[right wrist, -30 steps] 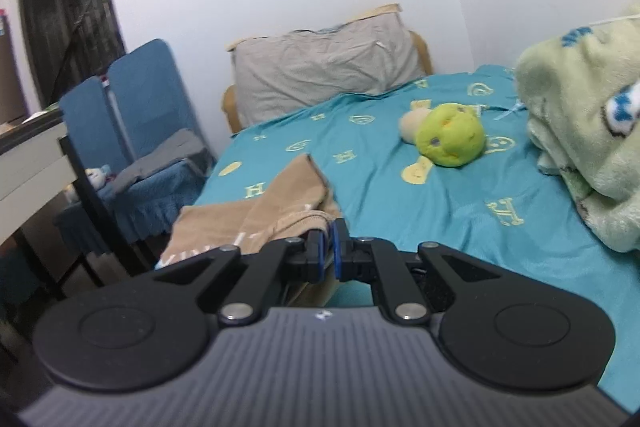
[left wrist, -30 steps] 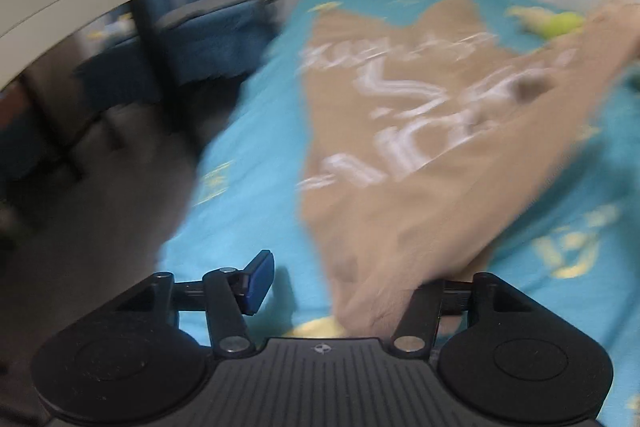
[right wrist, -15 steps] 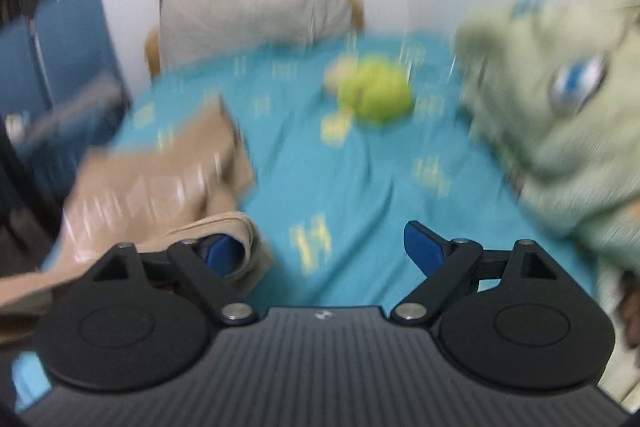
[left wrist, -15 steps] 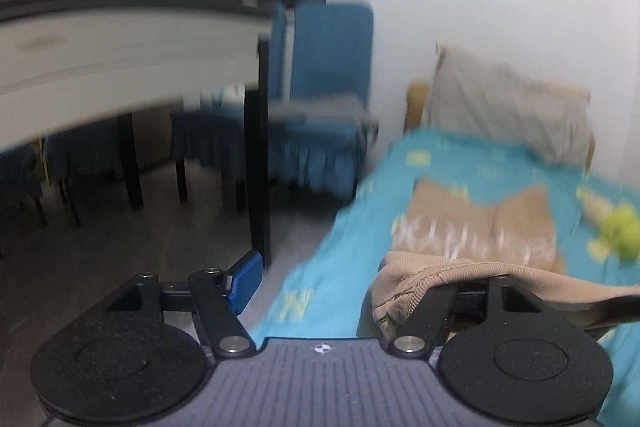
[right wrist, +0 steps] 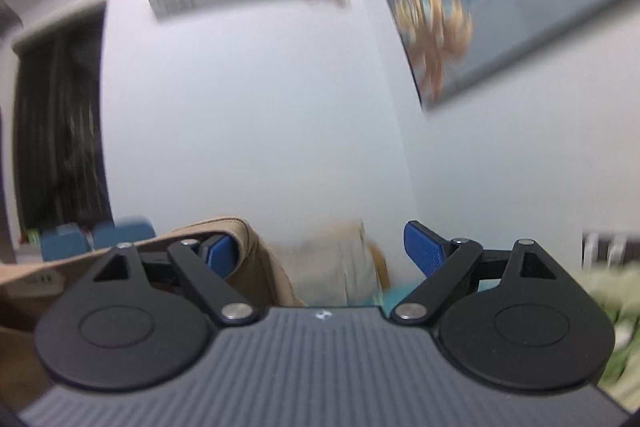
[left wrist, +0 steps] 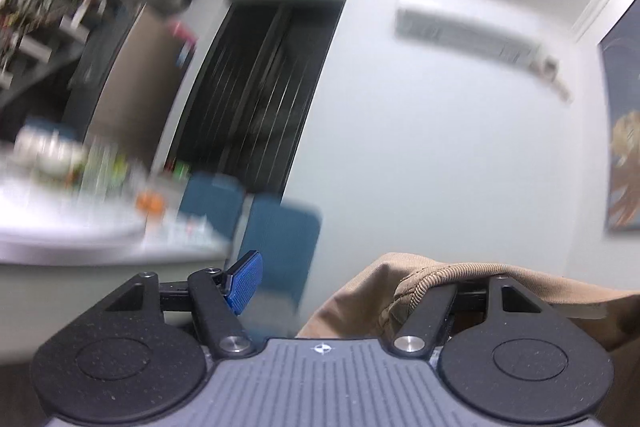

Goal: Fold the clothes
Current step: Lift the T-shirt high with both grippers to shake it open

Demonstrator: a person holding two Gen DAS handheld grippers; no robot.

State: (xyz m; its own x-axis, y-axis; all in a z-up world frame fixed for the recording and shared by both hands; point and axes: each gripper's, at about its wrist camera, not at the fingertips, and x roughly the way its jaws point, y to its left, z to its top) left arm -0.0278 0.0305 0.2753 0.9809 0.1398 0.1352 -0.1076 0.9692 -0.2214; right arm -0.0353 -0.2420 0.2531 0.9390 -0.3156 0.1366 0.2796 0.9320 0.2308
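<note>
Up near both cameras: tan garment (left wrist: 452, 275), hanging over one finger of each hand-held gripper
Garment fabric: soft tan cloth with a thick ribbed hem, bunched in folds
Left hand-held gripper (left wrist: 352, 279): jaws apart; cloth lies over the right finger and hides it, left blue pad bare
Right hand-held gripper (right wrist: 320, 251): jaws wide, having just opened; cloth (right wrist: 256, 251) hooked around the left finger only
Pads: blue, finely dotted rubber
Behind: white wall, blue chairs (left wrist: 280, 231), blurred bench (left wrist: 80, 227) with small things
</note>
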